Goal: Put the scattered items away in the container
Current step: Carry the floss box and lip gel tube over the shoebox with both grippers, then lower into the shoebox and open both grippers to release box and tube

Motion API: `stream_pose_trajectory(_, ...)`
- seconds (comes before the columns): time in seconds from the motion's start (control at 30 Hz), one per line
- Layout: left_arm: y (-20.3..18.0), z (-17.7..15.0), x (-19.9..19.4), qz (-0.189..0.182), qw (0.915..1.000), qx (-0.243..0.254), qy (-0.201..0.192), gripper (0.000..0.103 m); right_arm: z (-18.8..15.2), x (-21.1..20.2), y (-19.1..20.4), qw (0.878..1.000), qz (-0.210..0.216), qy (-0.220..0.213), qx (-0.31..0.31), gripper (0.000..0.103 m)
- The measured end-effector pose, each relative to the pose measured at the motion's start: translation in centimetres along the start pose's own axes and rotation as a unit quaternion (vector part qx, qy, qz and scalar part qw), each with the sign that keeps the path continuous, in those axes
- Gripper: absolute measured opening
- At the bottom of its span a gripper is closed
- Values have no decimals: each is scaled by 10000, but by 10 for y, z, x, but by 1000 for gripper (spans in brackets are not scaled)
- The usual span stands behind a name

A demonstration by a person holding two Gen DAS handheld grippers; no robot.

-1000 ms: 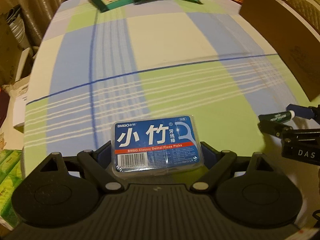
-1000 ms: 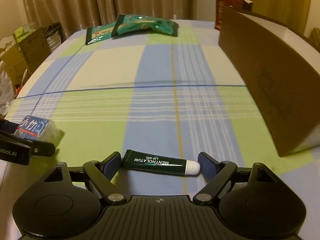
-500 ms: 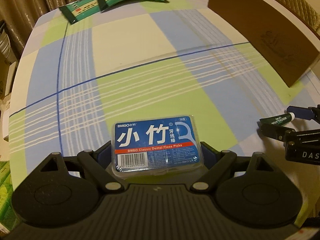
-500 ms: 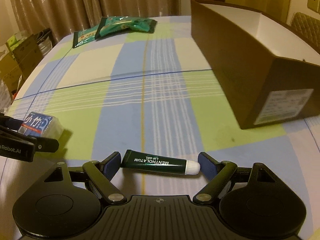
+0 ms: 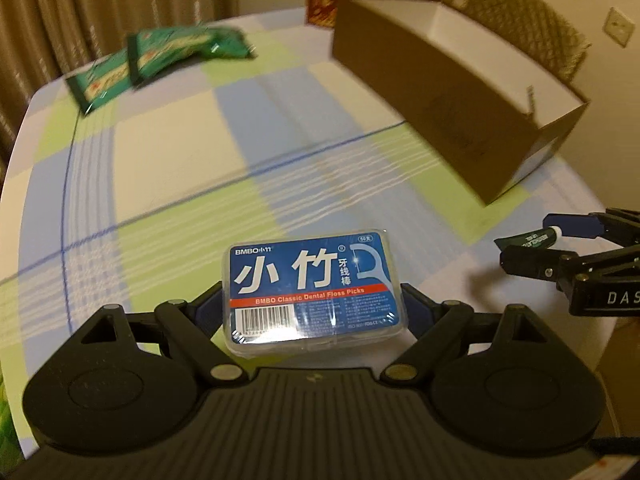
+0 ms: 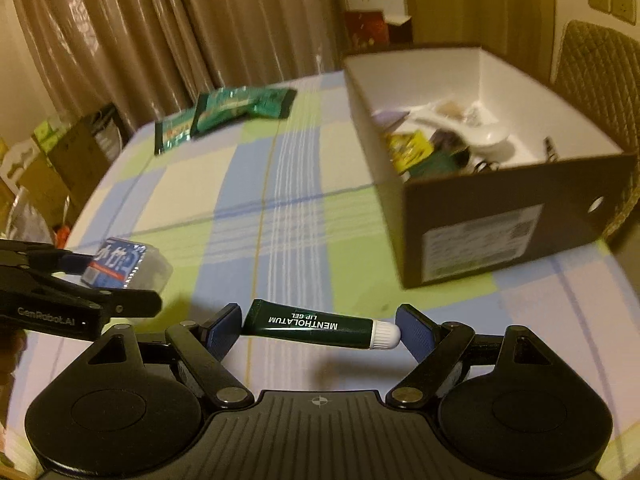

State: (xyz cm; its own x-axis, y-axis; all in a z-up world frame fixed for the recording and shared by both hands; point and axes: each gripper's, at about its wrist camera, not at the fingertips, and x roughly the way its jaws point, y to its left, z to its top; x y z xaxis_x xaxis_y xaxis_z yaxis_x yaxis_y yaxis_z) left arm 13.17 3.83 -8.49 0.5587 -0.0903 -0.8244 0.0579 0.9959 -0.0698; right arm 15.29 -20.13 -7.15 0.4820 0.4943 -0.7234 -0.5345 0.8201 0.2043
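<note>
The left gripper is clenched on a blue floss box, held clear above the checked table. The right gripper grips a dark green lip gel tube end to end, cap against its right pad, also off the cloth. The open cardboard box sits at the table's right edge with small items inside it, and two green packets lie near the far edge by the curtains.

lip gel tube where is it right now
The lip gel tube is held lengthwise between the jaws of the right gripper, above the checked tablecloth, left of the cardboard box.
</note>
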Motion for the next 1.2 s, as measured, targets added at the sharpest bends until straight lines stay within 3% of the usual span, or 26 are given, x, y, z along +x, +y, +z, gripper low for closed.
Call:
stream_pose_trajectory(0.27, -50, 42, -9, -333, 9985, 235, -366, 86, 29, -39, -41, 9989, -41, -451, 94, 81)
stream_pose_trajectory(0.57, -108, 100, 3, -542, 9945, 578, -679, 86, 70, -52, -104, 9962, -230, -842, -51, 81)
stream_pose_trajectory(0.8, -140, 142, 25, -553, 9927, 713, -802, 86, 103, -28, -149, 9954, -193, -862, -362, 81)
stream_pose_trajectory(0.97, -154, 174, 51, -488, 9924, 817, -784, 86, 130, 1, -172, 9928, -7, -747, -937, 81)
stream_pose_trajectory(1.2, -158, 212, 93, -308, 9931, 993, -547, 86, 160, 51, -190, 9833, 355, -298, -1761, 81)
